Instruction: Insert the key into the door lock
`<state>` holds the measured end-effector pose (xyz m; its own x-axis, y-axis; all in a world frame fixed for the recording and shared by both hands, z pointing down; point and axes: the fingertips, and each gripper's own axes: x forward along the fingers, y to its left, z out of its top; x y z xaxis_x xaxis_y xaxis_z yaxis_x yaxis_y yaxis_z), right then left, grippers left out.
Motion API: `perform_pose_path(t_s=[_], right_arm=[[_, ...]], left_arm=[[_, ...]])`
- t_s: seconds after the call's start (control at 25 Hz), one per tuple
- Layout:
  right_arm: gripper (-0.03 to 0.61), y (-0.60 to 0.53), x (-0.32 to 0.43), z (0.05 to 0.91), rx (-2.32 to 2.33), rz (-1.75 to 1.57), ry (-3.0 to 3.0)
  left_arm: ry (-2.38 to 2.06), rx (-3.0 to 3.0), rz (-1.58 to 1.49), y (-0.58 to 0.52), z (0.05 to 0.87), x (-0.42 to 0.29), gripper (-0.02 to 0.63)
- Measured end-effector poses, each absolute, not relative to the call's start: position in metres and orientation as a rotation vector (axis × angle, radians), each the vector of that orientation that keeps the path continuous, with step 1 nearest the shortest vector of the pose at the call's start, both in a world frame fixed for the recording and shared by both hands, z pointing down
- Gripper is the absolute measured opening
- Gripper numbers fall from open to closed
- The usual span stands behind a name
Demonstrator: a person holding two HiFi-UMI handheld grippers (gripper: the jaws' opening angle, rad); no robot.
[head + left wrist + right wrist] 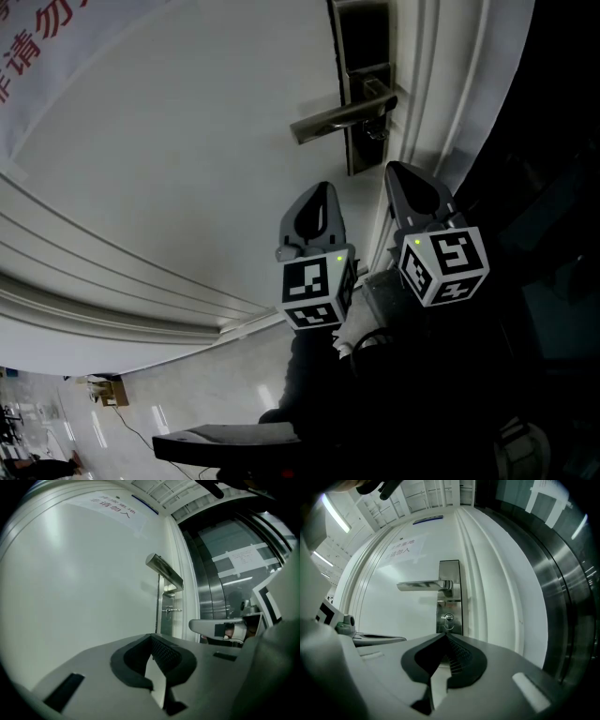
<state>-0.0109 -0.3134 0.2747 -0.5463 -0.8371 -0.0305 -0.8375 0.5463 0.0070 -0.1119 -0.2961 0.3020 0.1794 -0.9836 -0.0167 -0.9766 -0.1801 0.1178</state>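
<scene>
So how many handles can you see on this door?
1. The lever handle sits on the metal lock plate, above the keyhole. It reaches out across the white door. Any handle on the far side would be hidden.

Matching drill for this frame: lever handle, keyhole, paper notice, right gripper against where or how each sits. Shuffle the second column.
1. lever handle
2. keyhole
3. paper notice
4. right gripper

A. taped high on the door
B. aimed at the lock plate, jaws together, nothing between them
C. set in the lock plate, below the lever
D. juts sideways from the lock plate's upper part

Pairs: 1-D, 2-C, 3-A, 4-B
</scene>
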Motion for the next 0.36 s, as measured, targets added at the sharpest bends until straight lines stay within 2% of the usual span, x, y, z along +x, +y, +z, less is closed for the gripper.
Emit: perform_pose_path(t_s=[0.36], right_arm=[[0.0,-0.3142,-0.0143,0.275,-1.492,0.052,2.751]], left_arm=[[-1.955,2.35,-0.143,-0.2967,0.3018,-0.1148,0.002]])
